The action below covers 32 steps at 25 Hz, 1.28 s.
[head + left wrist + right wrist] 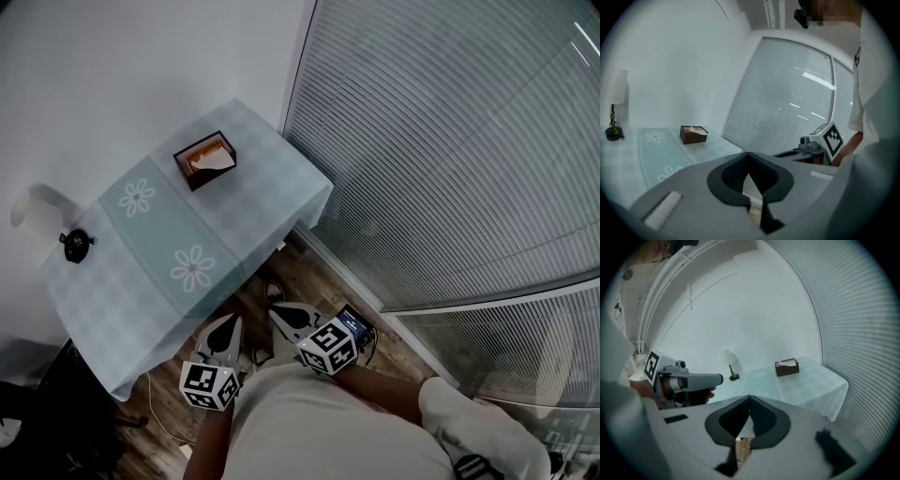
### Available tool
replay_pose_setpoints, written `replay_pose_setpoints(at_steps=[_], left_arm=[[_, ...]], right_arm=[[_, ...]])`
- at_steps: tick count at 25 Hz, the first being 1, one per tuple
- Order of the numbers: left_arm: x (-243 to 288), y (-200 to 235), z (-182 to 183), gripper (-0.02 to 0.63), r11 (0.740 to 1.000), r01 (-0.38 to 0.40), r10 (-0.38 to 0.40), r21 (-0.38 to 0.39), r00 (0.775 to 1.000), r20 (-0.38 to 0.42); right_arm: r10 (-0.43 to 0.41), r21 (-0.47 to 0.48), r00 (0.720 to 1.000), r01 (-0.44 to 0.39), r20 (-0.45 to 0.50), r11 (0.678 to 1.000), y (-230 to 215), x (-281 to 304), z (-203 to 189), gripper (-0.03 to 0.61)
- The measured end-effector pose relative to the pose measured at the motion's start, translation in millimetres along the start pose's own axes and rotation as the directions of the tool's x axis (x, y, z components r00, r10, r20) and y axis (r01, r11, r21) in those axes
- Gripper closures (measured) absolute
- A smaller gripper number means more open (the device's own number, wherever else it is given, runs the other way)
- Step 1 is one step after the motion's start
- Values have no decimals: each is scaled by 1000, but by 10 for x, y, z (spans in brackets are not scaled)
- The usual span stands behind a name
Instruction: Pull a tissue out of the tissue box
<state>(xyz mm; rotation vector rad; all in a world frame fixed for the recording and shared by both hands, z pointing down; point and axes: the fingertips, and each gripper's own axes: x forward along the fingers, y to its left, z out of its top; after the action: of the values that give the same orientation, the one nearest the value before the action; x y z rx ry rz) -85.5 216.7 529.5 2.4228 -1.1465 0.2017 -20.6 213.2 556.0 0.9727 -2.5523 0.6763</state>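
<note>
A: Where is the tissue box (205, 160)?

B: Well ahead of both pairs of fingers, on the far part of the surface (272, 183), near the corner beside the blinds (450, 141). It is a dark, open-topped box standing flat on the checked cloth (94, 300).

A: Anything in it?

B: A white tissue (214, 161) pokes up out of the opening with its top crumpled, and some orange shows around it. How much more lies underneath I cannot tell.

A: And the left gripper (748, 154)?

B: Its fingers are closed with the tips meeting, and they grip nothing. In the left gripper view the box sits beyond the tips and off to their left.

A: The right gripper (750, 397)?

B: The same: fingers pressed together and empty. In the right gripper view the box lies beyond the tips and to their right.

A: How do the two grippers stand?

B: Side by side and apart, both short of the near edge of the surface, over the wooden floor (323, 270).

A: What else is on the surface?

B: A pale runner (164, 225) with flower prints crosses it, nearer the fingers than the box is. A lamp (37, 211) with a white shade stands at the far left, well apart from the box.
</note>
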Motion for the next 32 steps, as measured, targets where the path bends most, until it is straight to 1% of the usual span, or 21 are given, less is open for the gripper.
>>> replay_pose_setpoints(at_steps=[3,7,10,13,16,19,21,24,29,32], left_arm=[[268,223,197,609,1000,0,0,3,1000,-2],[807,580,538,609,1000,-15,15,6,1000,-5],[1233,841,865,609,1000,-31,31,3,999,-14],[1679,1122,1137,609,998,-58,58,2,998,-16],[2046,1427,1369,609,996,-94,94,-4,995,-25],[2265,1684,1586,609,990,-141,141,-18,990,-13],[2307,1807,1631,609,984,-173,172,-39,985,-16],[2301,1947,1651,609,978,-200,199,-53,980,-23],[2302,2139,1716,609,975,-211,210,-74,977,-23],[2277,2231,1789,609,976,-211,211,-57,977,-18]], right_arm=[[-6,-11,1000,6,5,1000,-283,247,225,572],[0,-23,1000,0,15,1000,-816,630,640,572],[22,-72,1000,-21,10,997,-1196,898,1010,572],[60,-150,998,-61,-11,987,-1596,1183,1323,572],[121,-187,992,-126,-38,974,-1951,1504,1608,572],[175,-233,983,-185,-65,955,-2213,1797,1866,572],[191,-243,979,-203,-74,948,-2301,1918,1983,572],[196,-235,978,-208,-75,949,-2339,2032,2067,572],[201,-230,976,-215,-83,949,-2283,2202,2091,572],[211,-240,974,-224,-78,945,-2189,2294,2144,572]])
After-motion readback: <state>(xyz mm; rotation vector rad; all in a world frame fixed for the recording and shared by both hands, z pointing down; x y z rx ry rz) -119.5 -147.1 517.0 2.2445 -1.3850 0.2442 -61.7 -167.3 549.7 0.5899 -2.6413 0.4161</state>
